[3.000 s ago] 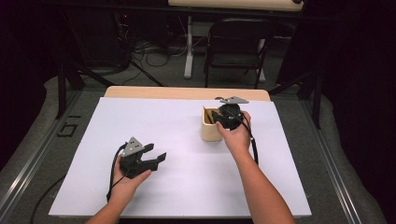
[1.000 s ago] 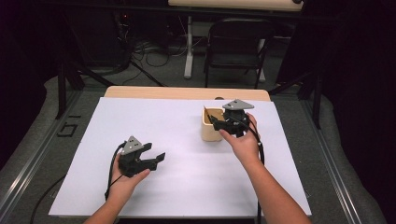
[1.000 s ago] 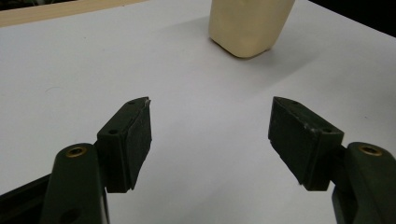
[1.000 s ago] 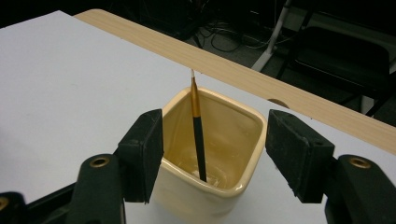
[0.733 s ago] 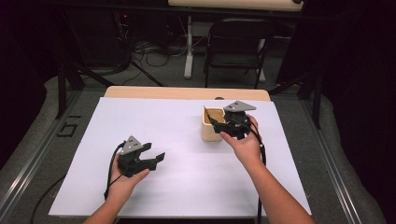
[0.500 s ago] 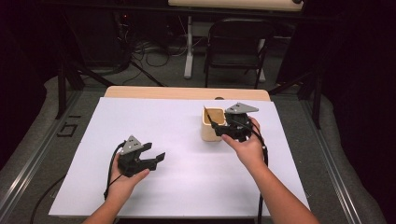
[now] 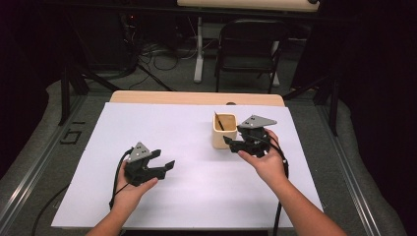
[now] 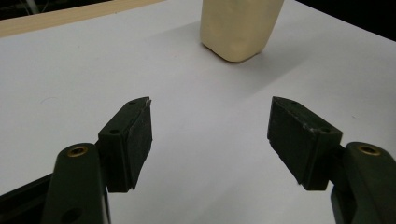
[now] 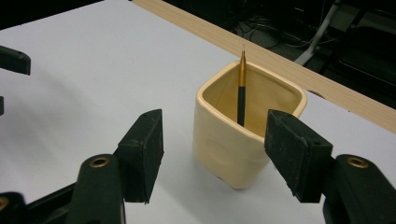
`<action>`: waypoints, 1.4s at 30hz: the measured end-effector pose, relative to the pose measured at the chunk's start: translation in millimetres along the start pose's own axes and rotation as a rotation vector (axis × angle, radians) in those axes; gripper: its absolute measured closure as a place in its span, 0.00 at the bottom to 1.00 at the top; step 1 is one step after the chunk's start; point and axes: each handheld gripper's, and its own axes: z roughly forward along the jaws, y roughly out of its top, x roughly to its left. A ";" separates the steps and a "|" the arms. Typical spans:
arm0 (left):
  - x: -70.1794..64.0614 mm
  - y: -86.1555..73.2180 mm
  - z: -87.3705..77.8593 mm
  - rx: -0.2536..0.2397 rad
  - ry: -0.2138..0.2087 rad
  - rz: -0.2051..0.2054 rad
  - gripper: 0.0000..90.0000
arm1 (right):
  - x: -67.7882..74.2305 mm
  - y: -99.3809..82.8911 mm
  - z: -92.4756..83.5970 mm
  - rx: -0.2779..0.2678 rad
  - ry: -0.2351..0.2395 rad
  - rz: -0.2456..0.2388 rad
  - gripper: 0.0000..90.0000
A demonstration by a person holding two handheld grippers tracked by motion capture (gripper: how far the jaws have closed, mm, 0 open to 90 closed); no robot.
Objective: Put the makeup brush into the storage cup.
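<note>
A cream square cup (image 7: 223, 135) stands on the white sheet, right of the middle. A dark pen with a gold upper end (image 7: 219, 121) leans inside it. My right gripper (image 7: 233, 143) sits just right of the cup, jaws open and pointing at it, holding nothing. In the right gripper view the cup (image 9: 233, 149) and the pen (image 9: 241, 88) stand just beyond the open right gripper (image 9: 215, 117). My left gripper (image 7: 164, 159) rests open and empty near the front left, pointing right. The left gripper view shows the open left gripper (image 8: 211, 106) above bare sheet, with the cup (image 8: 239, 28) farther off.
The white sheet (image 7: 167, 128) covers the table, and a wooden strip (image 7: 172, 97) shows along the far edge. A folding chair (image 7: 248, 49) and floor cables lie beyond it. A jaw of the left gripper (image 9: 11, 60) shows at the left edge of the right gripper view.
My right gripper has drawn away from above the cup to its right side, and the pen now stands uncovered in the cup. The left gripper has stayed put.
</note>
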 end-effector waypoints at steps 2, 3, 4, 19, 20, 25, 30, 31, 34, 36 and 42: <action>0.1 0.1 -1.8 -0.001 0.004 0.003 0.35 | 0.4 -0.6 -2.2 0.000 0.006 -0.002 0.42; 0.4 0.2 -2.5 -0.001 0.003 0.006 0.35 | 0.8 -1.0 -3.2 0.001 0.008 -0.004 0.42; 0.7 0.3 -3.6 0.002 0.000 0.008 0.35 | 1.1 -1.3 -3.9 0.002 0.010 -0.007 0.42; 8.9 1.5 -24.3 0.022 -0.016 0.035 0.35 | 9.2 -13.5 -15.4 0.020 0.045 -0.049 0.42; 9.5 1.7 -25.6 0.024 -0.018 0.037 0.35 | 10.0 -15.1 -16.8 0.020 0.050 -0.054 0.42; 11.7 1.2 -34.7 0.024 -0.011 0.047 0.35 | 13.8 -21.8 -23.6 0.018 0.061 -0.061 0.42; 14.4 -1.8 -44.8 0.030 -0.007 0.049 0.35 | 16.7 -29.0 -30.3 0.017 0.069 -0.068 0.42; 14.9 -2.9 -46.7 0.030 -0.006 0.047 0.35 | 16.9 -30.1 -31.3 0.021 0.070 -0.070 0.42; 16.9 -6.2 -52.1 0.029 -0.005 0.039 0.35 | 18.8 -35.2 -35.4 0.020 0.077 -0.065 0.41; 18.0 -7.8 -55.0 0.030 -0.002 0.038 0.35 | 20.4 -38.3 -38.0 0.024 0.080 -0.067 0.41; 21.0 -13.5 -63.0 0.032 0.002 0.032 0.35 | 24.4 -51.1 -43.3 0.025 0.083 -0.064 0.41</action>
